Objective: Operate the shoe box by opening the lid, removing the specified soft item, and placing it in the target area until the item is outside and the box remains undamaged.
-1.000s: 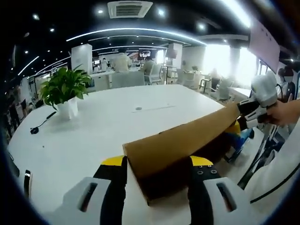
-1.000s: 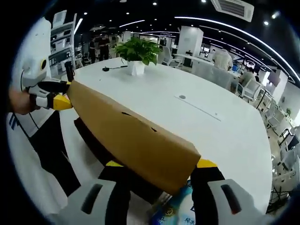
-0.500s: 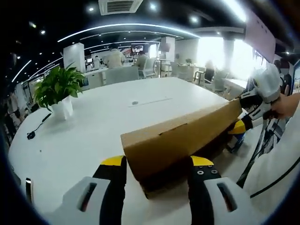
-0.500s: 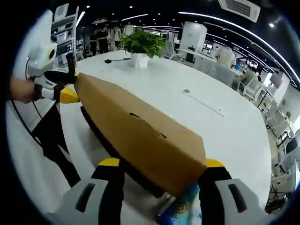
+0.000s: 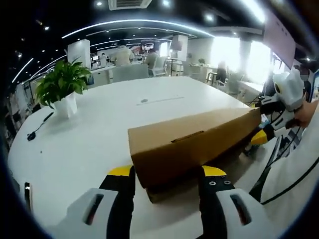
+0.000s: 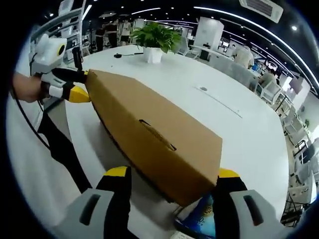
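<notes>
**Cardboard lid held at both ends over a white table**

A large white table (image 5: pixel 99 134) sits in a bright open office with a potted plant (image 5: pixel 60 92) and ceiling light strips. The left gripper (image 5: pixel 167 174) and right gripper (image 6: pixel 172 174) each grip one end of the brown shoe box lid (image 6: pixel 149 134), jaws closed against its sides. The box underneath is mostly hidden. A blue soft item (image 6: pixel 202 219) peeks out beneath the lid, cut off.
</notes>
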Demonstrator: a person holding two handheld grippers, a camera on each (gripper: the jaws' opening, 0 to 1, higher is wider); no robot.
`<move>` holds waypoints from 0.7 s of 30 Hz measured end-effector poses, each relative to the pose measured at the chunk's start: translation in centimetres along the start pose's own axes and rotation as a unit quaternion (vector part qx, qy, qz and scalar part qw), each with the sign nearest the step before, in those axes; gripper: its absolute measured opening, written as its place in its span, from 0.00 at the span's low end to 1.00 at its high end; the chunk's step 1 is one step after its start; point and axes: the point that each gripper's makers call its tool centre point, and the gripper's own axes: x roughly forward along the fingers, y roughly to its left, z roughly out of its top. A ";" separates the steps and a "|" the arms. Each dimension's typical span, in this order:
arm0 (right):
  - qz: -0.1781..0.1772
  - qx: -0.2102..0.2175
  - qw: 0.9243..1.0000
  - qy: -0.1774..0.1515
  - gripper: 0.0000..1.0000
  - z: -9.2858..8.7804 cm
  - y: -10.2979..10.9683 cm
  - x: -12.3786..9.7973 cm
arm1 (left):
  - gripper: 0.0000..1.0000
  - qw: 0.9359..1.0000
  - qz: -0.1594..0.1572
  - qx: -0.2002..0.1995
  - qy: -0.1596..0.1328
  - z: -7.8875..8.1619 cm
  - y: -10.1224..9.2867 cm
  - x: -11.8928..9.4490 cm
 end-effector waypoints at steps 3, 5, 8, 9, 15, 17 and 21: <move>0.009 0.012 1.000 0.001 0.67 0.2 0.6 0.0 | 0.52 1.000 0.002 0.003 0.004 -0.4 0.0 -0.5; 0.021 0.029 0.999 0.000 0.68 0.2 0.9 0.1 | 0.52 1.000 0.002 0.009 0.013 -0.8 -0.1 -0.6; 0.045 0.109 0.993 -0.013 0.71 0.5 1.4 0.5 | 0.52 1.000 -0.002 0.009 0.021 -1.4 -0.4 -0.7; 0.045 0.118 0.992 -0.015 0.71 0.5 1.3 0.5 | 0.52 1.000 -0.006 0.003 0.021 -1.6 -0.5 -0.8; 0.042 0.081 0.996 0.001 0.73 -0.2 2.2 0.5 | 0.52 1.000 -0.016 -0.013 0.022 -2.0 -0.7 -0.8; 0.036 0.064 0.997 0.008 0.74 -0.7 2.4 0.7 | 0.53 0.999 -0.018 -0.012 0.025 -2.1 -0.7 -0.8; 0.029 0.064 0.997 0.016 0.74 -1.5 2.7 1.3 | 0.53 0.999 -0.023 -0.007 0.040 -2.8 -0.7 -0.6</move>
